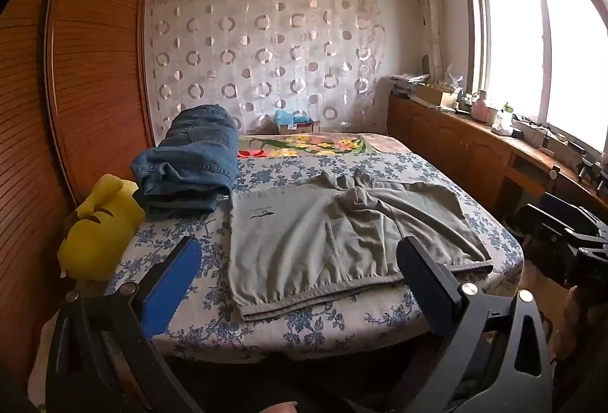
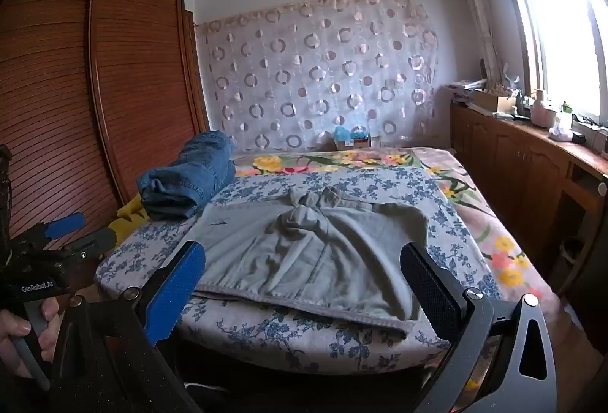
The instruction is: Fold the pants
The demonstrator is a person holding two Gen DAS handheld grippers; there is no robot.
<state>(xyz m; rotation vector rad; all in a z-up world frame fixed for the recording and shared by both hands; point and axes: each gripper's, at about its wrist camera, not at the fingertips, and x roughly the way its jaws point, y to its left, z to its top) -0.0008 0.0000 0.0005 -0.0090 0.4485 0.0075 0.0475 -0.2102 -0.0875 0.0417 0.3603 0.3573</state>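
Grey-green pants (image 1: 323, 238) lie flat on the bed's blue floral sheet (image 1: 197, 322), waistband toward me, legs bunched at the far end. They also show in the right wrist view (image 2: 315, 253). My left gripper (image 1: 300, 268) is open and empty, held back from the bed's near edge over the waistband. My right gripper (image 2: 304, 272) is open and empty, also short of the near edge. The left gripper also shows at the left of the right wrist view (image 2: 81, 234), jaws apart.
Folded blue jeans (image 1: 190, 170) sit on the bed's far left, a yellow plush toy (image 1: 98, 227) beside them. A wooden wardrobe (image 1: 87, 71) stands left. A cabinet counter with clutter (image 1: 494, 135) runs along the right under the window. A box (image 1: 296, 124) sits at the headboard.
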